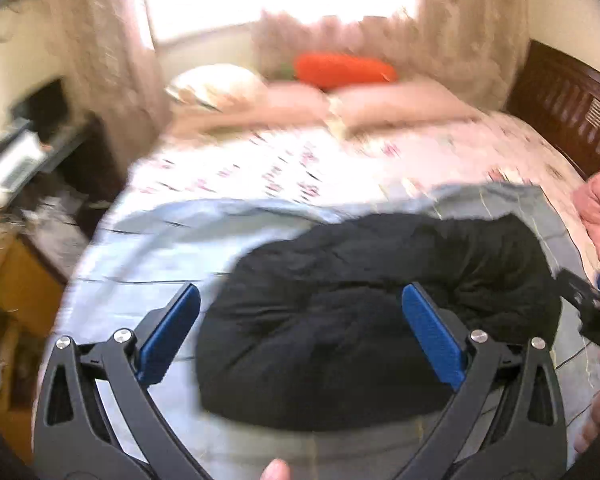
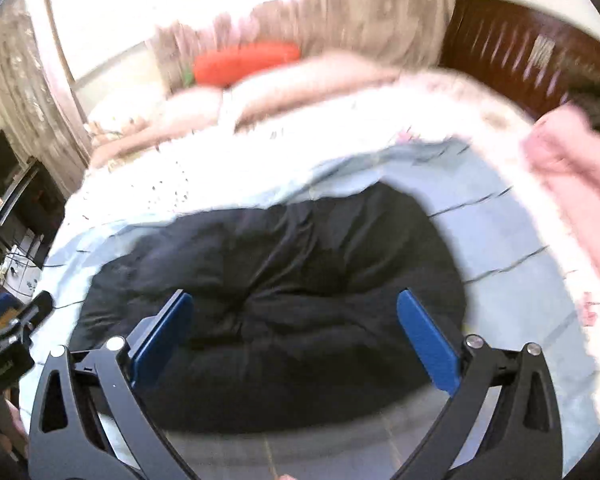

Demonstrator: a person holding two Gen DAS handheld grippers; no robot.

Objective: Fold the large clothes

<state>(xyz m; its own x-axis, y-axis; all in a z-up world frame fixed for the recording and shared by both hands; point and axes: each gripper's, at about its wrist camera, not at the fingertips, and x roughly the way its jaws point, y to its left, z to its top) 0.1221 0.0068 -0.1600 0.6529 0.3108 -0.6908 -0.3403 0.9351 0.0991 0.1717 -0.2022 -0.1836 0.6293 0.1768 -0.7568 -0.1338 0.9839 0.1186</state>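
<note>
Left wrist view: left gripper (image 1: 300, 312) spread wide, empty, above one bundled black padded garment (image 1: 360, 320) lying on pale blue sheet (image 1: 140, 248). Right wrist view: right gripper (image 2: 294, 320) likewise wide, empty, over same garment (image 2: 280, 280); one orange cushion (image 2: 244, 62) behind.

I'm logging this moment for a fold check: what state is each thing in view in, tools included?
Left tool: open, holding nothing.
Right tool: open, holding nothing.
Black garment: bunched in a puffy heap on the light blue sheet, not laid flat.
Pink cloth: folded or piled at the bed's right edge.
Orange pillow: lying by the curtains.
Curtains: drawn apart.
</note>
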